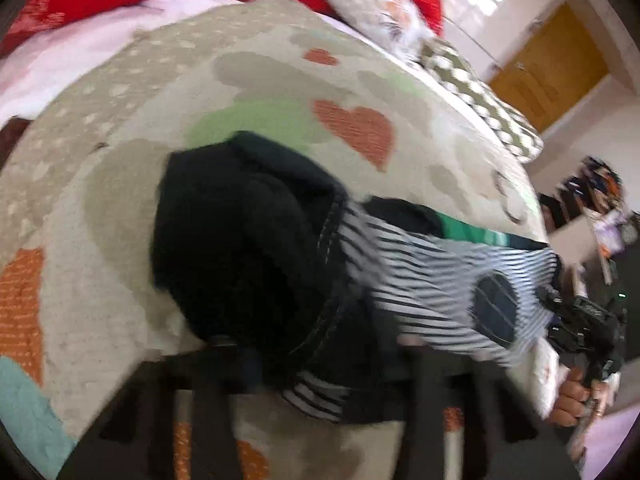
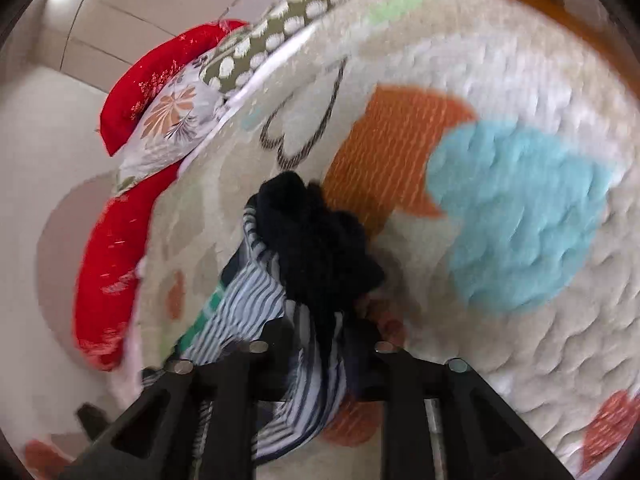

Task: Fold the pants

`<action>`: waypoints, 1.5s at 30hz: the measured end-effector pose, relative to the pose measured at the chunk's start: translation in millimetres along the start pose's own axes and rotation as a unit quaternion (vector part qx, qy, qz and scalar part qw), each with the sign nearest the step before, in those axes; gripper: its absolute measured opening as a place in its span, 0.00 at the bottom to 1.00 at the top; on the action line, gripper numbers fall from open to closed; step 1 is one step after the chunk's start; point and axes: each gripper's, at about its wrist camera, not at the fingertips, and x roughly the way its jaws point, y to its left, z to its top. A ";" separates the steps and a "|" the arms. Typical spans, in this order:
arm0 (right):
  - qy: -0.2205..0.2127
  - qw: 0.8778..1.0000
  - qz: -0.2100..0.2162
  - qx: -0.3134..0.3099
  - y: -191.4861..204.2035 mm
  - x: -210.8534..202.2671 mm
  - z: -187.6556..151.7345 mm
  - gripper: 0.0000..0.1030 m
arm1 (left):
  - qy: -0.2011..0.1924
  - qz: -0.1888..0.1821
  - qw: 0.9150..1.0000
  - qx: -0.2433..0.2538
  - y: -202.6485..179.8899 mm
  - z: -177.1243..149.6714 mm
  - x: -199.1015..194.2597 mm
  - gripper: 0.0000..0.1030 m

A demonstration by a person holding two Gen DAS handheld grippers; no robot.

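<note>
The pants (image 1: 256,240) are dark, with a black-and-white striped lining and a green band. They lie bunched on a beige blanket with heart shapes (image 1: 260,80). My left gripper (image 1: 320,364) is shut on the pants' near edge, where striped and dark cloth bunch between the fingers. My right gripper (image 2: 320,348) is shut on the other end of the pants (image 2: 320,248), with striped cloth hanging between its fingers. The right gripper and the hand that holds it also show at the right edge of the left wrist view (image 1: 584,328). Both views are blurred.
The blanket (image 2: 500,80) covers a bed. Red pillows (image 2: 120,208), a floral pillow (image 2: 172,120) and a dotted green one (image 1: 480,96) lie along its far side. A wooden door (image 1: 548,68) and clutter on the floor (image 1: 600,200) are beyond the bed.
</note>
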 end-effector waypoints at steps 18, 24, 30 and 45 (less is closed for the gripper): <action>-0.048 0.998 -0.013 -0.049 -15.8 -131.5 -99.6 0.18 | 0.000 -0.035 0.999 -0.002 9.8 -44.2 -63.0 0.18; -0.031 0.999 -0.022 0.002 -61.2 -131.5 -131.6 0.20 | 0.019 0.009 1.000 0.019 8.2 -62.7 -55.0 0.27; -0.044 0.998 -0.033 0.039 -82.2 -140.3 -137.8 0.42 | 0.008 -0.005 1.000 0.000 32.5 -73.3 -81.6 0.45; -0.047 0.994 0.097 0.007 -63.0 -183.8 -168.1 0.51 | -0.001 -0.021 0.998 -0.051 35.0 -78.1 -102.2 0.48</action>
